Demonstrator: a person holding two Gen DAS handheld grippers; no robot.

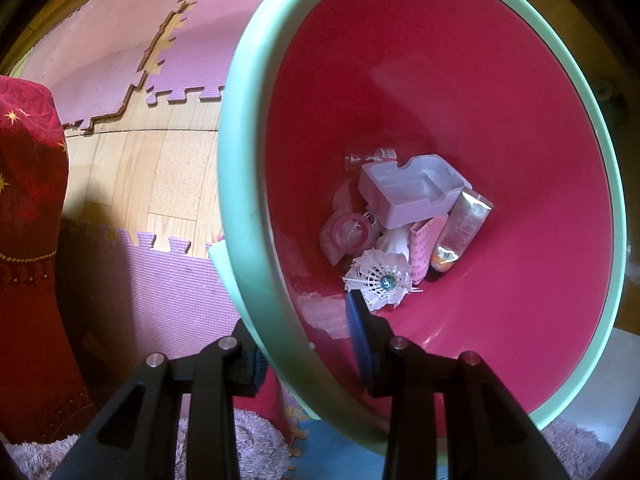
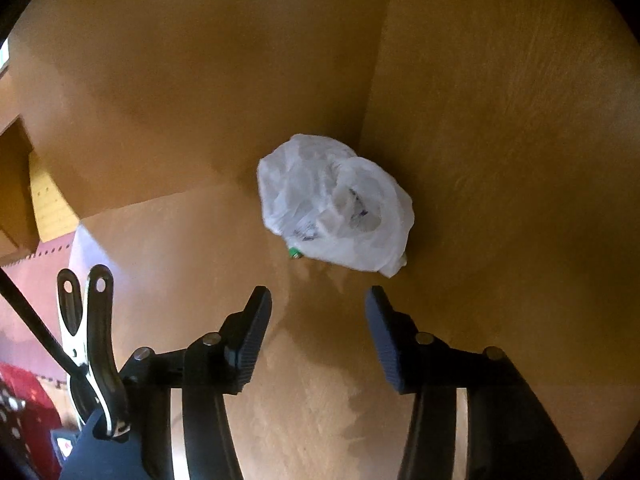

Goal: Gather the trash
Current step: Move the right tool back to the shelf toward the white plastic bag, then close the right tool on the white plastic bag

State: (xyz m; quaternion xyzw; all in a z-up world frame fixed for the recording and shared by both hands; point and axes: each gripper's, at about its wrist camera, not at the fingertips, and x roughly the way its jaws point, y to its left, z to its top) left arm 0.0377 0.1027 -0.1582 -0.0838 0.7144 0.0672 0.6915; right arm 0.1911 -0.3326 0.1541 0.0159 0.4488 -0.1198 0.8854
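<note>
A bin with a mint-green rim [image 1: 240, 160] and pink inside fills the left wrist view. My left gripper [image 1: 308, 344] is shut on its near rim, one finger outside and one pad [image 1: 360, 340] inside. At the bottom lie a white plastic tray [image 1: 412, 190], a shuttlecock [image 1: 380, 280], a silvery tube [image 1: 460, 232] and other scraps. In the right wrist view a crumpled white plastic bag [image 2: 336, 204] sits in a corner of a brown surface. My right gripper [image 2: 318, 300] is open just short of it, nothing between its fingers.
Purple foam mats [image 1: 120, 40] lie on the wooden floor [image 1: 180, 176], with a red patterned cloth [image 1: 28, 240] at left and a fluffy rug [image 1: 256, 448] below. Brown walls [image 2: 500, 120] close in behind and right of the bag. A black-and-white clamp [image 2: 88, 340] hangs at left.
</note>
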